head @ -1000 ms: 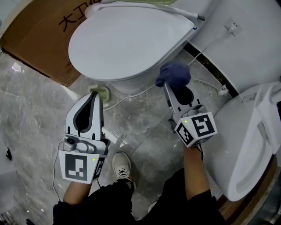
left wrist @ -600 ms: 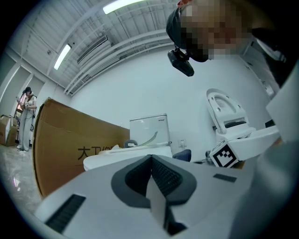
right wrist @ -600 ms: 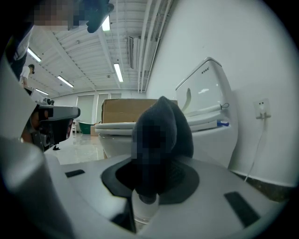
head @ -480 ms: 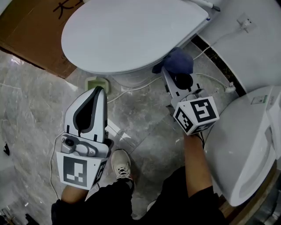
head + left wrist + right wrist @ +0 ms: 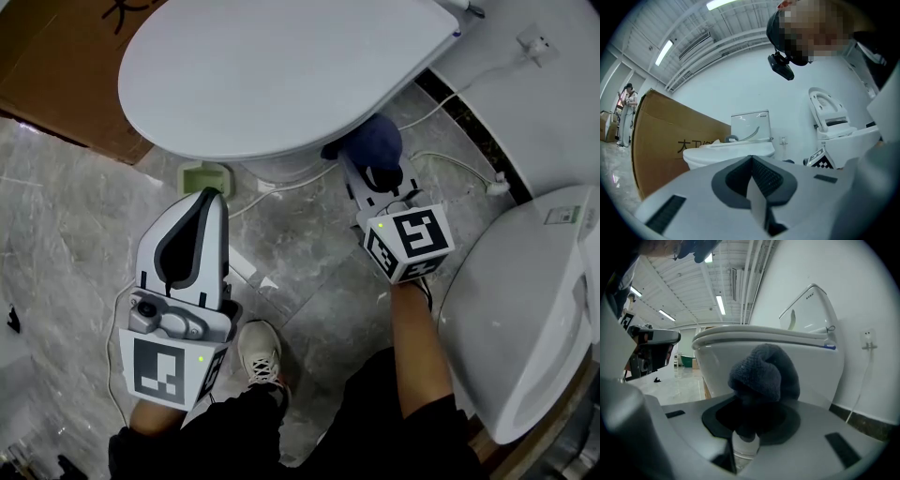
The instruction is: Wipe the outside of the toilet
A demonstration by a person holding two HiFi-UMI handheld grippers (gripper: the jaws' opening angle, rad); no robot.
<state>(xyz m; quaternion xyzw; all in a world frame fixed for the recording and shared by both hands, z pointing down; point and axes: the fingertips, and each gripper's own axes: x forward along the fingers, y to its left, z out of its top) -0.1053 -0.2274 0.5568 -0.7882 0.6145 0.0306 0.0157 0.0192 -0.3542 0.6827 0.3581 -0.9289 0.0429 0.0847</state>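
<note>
Cloth (image 5: 377, 142) now tucked under toilet (image 5: 281, 75) rim, cardboard box (image 5: 52, 84) beside

The left white-and-grey handheld tool (image 5: 207, 197) pointed forward and downward, its jaws pressed flat together with nothing between them. The bare left forearm (image 5: 155, 422) was drawn in close to the body. The right white-and-grey handheld tool (image 5: 367, 176) was held farther forward, with its jaws clamped on a bunched dark blue knitted cloth (image 5: 377, 142). The bare right forearm (image 5: 417, 337) stretched straight out behind it. The two tools were well apart.
</note>
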